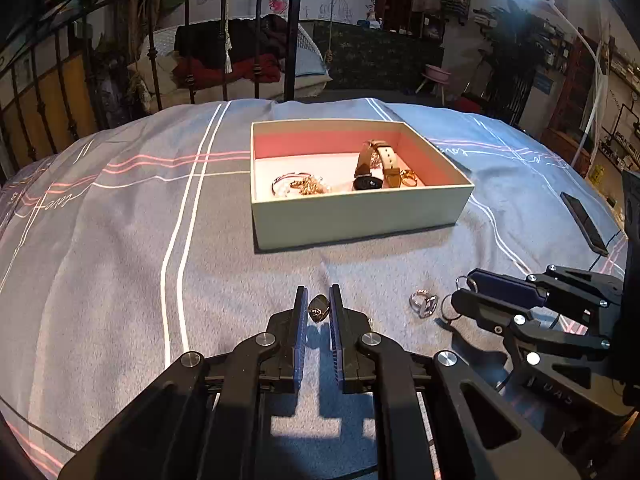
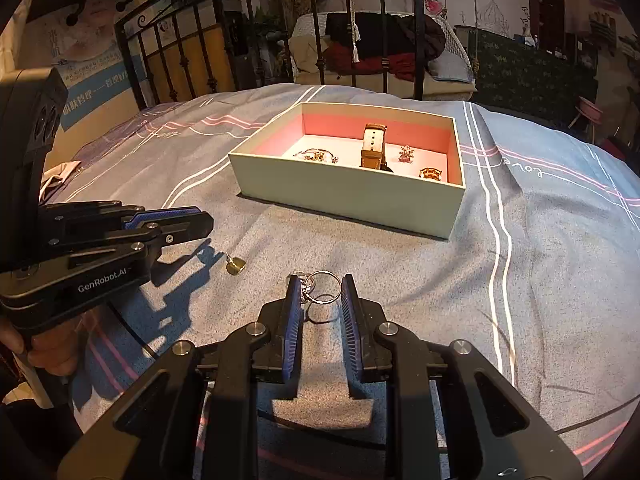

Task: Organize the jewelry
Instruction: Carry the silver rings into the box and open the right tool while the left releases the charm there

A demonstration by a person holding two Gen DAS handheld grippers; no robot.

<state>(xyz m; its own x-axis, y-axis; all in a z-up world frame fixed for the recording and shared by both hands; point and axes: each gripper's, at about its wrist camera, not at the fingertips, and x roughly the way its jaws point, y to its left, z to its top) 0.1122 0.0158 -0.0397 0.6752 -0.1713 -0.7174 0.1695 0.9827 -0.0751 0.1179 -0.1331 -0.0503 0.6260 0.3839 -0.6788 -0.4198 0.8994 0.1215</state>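
Note:
An open box (image 1: 360,216) (image 2: 340,196) with a pink lining stands on the grey bedspread (image 1: 120,260), holding a brown-strapped watch (image 1: 370,164) (image 2: 374,148) and gold pieces. My left gripper (image 1: 319,300) (image 2: 206,220) is shut and hangs a little above the bed. A small dark heart pendant (image 1: 319,309) (image 2: 236,267) shows between its tips in the left wrist view, but from the right wrist it lies on the bedspread below them. My right gripper (image 2: 320,284) (image 1: 460,296) is shut on a thin silver hoop (image 2: 325,288). An ornate silver ring (image 1: 424,304) lies just left of it.
A dark phone (image 1: 584,220) lies on the bed's right side. A black iron bed frame (image 1: 160,60) rises behind the bed, with cushions and clothes beyond it. A hand (image 2: 40,352) holds the left gripper's handle.

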